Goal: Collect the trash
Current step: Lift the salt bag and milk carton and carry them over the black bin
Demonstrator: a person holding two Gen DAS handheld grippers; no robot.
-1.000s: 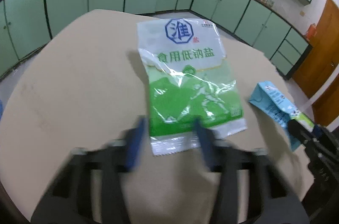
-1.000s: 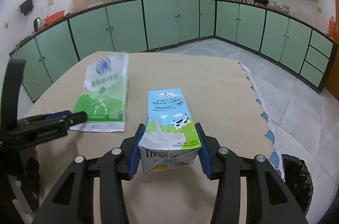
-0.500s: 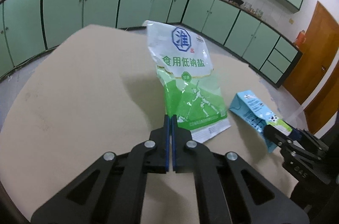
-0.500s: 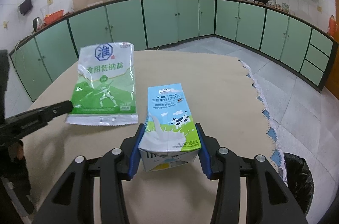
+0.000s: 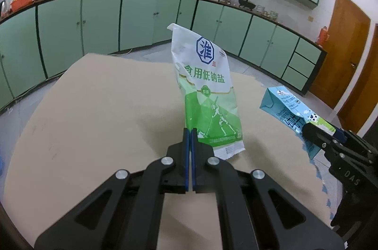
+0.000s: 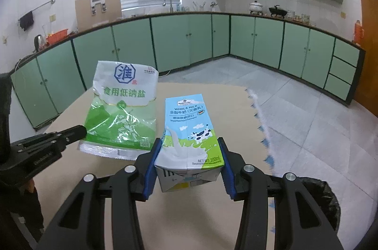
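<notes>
My left gripper (image 5: pixel 190 131) is shut on the lower left edge of a green and white salt bag (image 5: pixel 208 89) and holds it up off the table, tilted upright. The bag (image 6: pixel 122 108) also shows in the right wrist view, with the left gripper (image 6: pixel 78 131) at its corner. My right gripper (image 6: pixel 189 160) is shut on a blue and green milk carton (image 6: pixel 189 131) and holds it above the table. The carton (image 5: pixel 288 108) and right gripper (image 5: pixel 316 131) show at the right of the left wrist view.
The tan table (image 5: pixel 94 108) lies under both grippers; its scalloped right edge (image 6: pixel 259 129) is close to the carton. A black-lined trash bin (image 6: pixel 328 202) stands on the floor at the lower right. Green cabinets (image 6: pixel 189 42) line the walls.
My left gripper closed on the salt bag's edge and lifted it off the table to upright. My right gripper has raised the milk carton a little.
</notes>
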